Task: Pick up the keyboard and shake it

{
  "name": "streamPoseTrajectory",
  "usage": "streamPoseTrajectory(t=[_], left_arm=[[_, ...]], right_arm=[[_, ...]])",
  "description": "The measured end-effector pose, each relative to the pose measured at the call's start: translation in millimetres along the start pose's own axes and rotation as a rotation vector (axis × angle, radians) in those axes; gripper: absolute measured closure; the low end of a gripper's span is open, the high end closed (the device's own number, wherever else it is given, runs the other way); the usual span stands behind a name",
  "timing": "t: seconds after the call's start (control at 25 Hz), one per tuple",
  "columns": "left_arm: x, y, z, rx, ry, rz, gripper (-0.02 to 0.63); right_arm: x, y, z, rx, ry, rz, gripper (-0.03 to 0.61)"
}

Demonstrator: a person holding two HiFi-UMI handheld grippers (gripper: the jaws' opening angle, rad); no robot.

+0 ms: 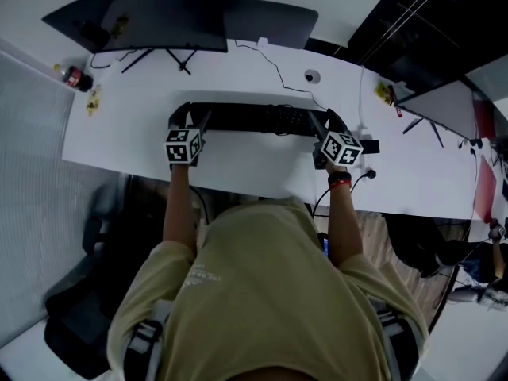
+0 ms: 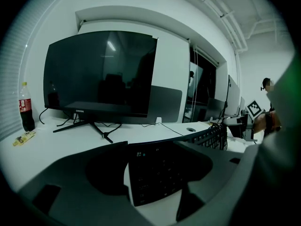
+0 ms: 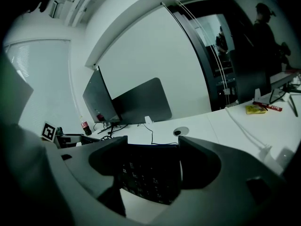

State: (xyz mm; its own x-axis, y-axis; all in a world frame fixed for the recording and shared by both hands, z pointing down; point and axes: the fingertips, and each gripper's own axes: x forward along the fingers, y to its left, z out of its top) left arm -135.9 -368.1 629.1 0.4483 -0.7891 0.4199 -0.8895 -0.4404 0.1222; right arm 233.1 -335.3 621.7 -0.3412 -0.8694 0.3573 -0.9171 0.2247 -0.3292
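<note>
A long black keyboard [image 1: 254, 119] lies crosswise over the white desk [image 1: 238, 169], in front of the person. My left gripper [image 1: 189, 119] has its jaws on either side of the keyboard's left end. My right gripper [image 1: 326, 122] does the same at the right end. In the left gripper view the keyboard [image 2: 157, 173] fills the gap between the two dark jaws, and it stretches off to the right. The right gripper view shows the keyboard's other end [image 3: 148, 175] filling the space between that gripper's jaws. Whether the keyboard is off the desk I cannot tell.
A dark monitor [image 1: 159, 14] on a thin-legged stand is behind the keyboard, beside a grey panel [image 1: 266, 21]. A cola bottle [image 1: 73, 76] and a yellow packet [image 1: 94, 101] lie far left. A cable runs to a round desk hole [image 1: 312, 76]. Another monitor [image 1: 444, 105] stands at right.
</note>
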Motion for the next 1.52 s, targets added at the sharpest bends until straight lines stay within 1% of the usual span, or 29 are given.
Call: streamPoseTrajectory(t=[0.12,0.32,0.52,0.68,0.8,1.0,1.28,1.52], left_arm=[[-3,1,-1,-0.002,-0.017,-0.002,0.305],[-11,0,-11,-0.015,-0.035,0.007,0.305],[-21,-3,-12,-0.002,-0.075,0.013,0.305],[-28,-5,-15,0.005,-0.075,0.013,0.304],[-33,-6,-18,0.003,-0.065,0.012,0.304],[-40,-9,-21,-0.007,-0.04,0.005,0.307],[-52,-10,-31,-0.012,0.009,-0.007,0.311],[-67,-15,-40,-0.007,0.027,-0.004,0.311]], right_arm=[[-4,5,2,-0.023,-0.029,0.0,0.244],[-10,9,-1,-0.044,-0.022,0.003,0.244],[-20,16,-1,-0.062,-0.038,0.007,0.242],[-30,20,-6,-0.069,-0.051,0.005,0.241],[-36,24,-10,-0.068,-0.05,0.005,0.241],[-44,27,-15,-0.049,0.003,0.004,0.236],[-59,36,-27,-0.036,0.037,0.002,0.235],[-74,44,-36,-0.046,0.06,0.015,0.232]])
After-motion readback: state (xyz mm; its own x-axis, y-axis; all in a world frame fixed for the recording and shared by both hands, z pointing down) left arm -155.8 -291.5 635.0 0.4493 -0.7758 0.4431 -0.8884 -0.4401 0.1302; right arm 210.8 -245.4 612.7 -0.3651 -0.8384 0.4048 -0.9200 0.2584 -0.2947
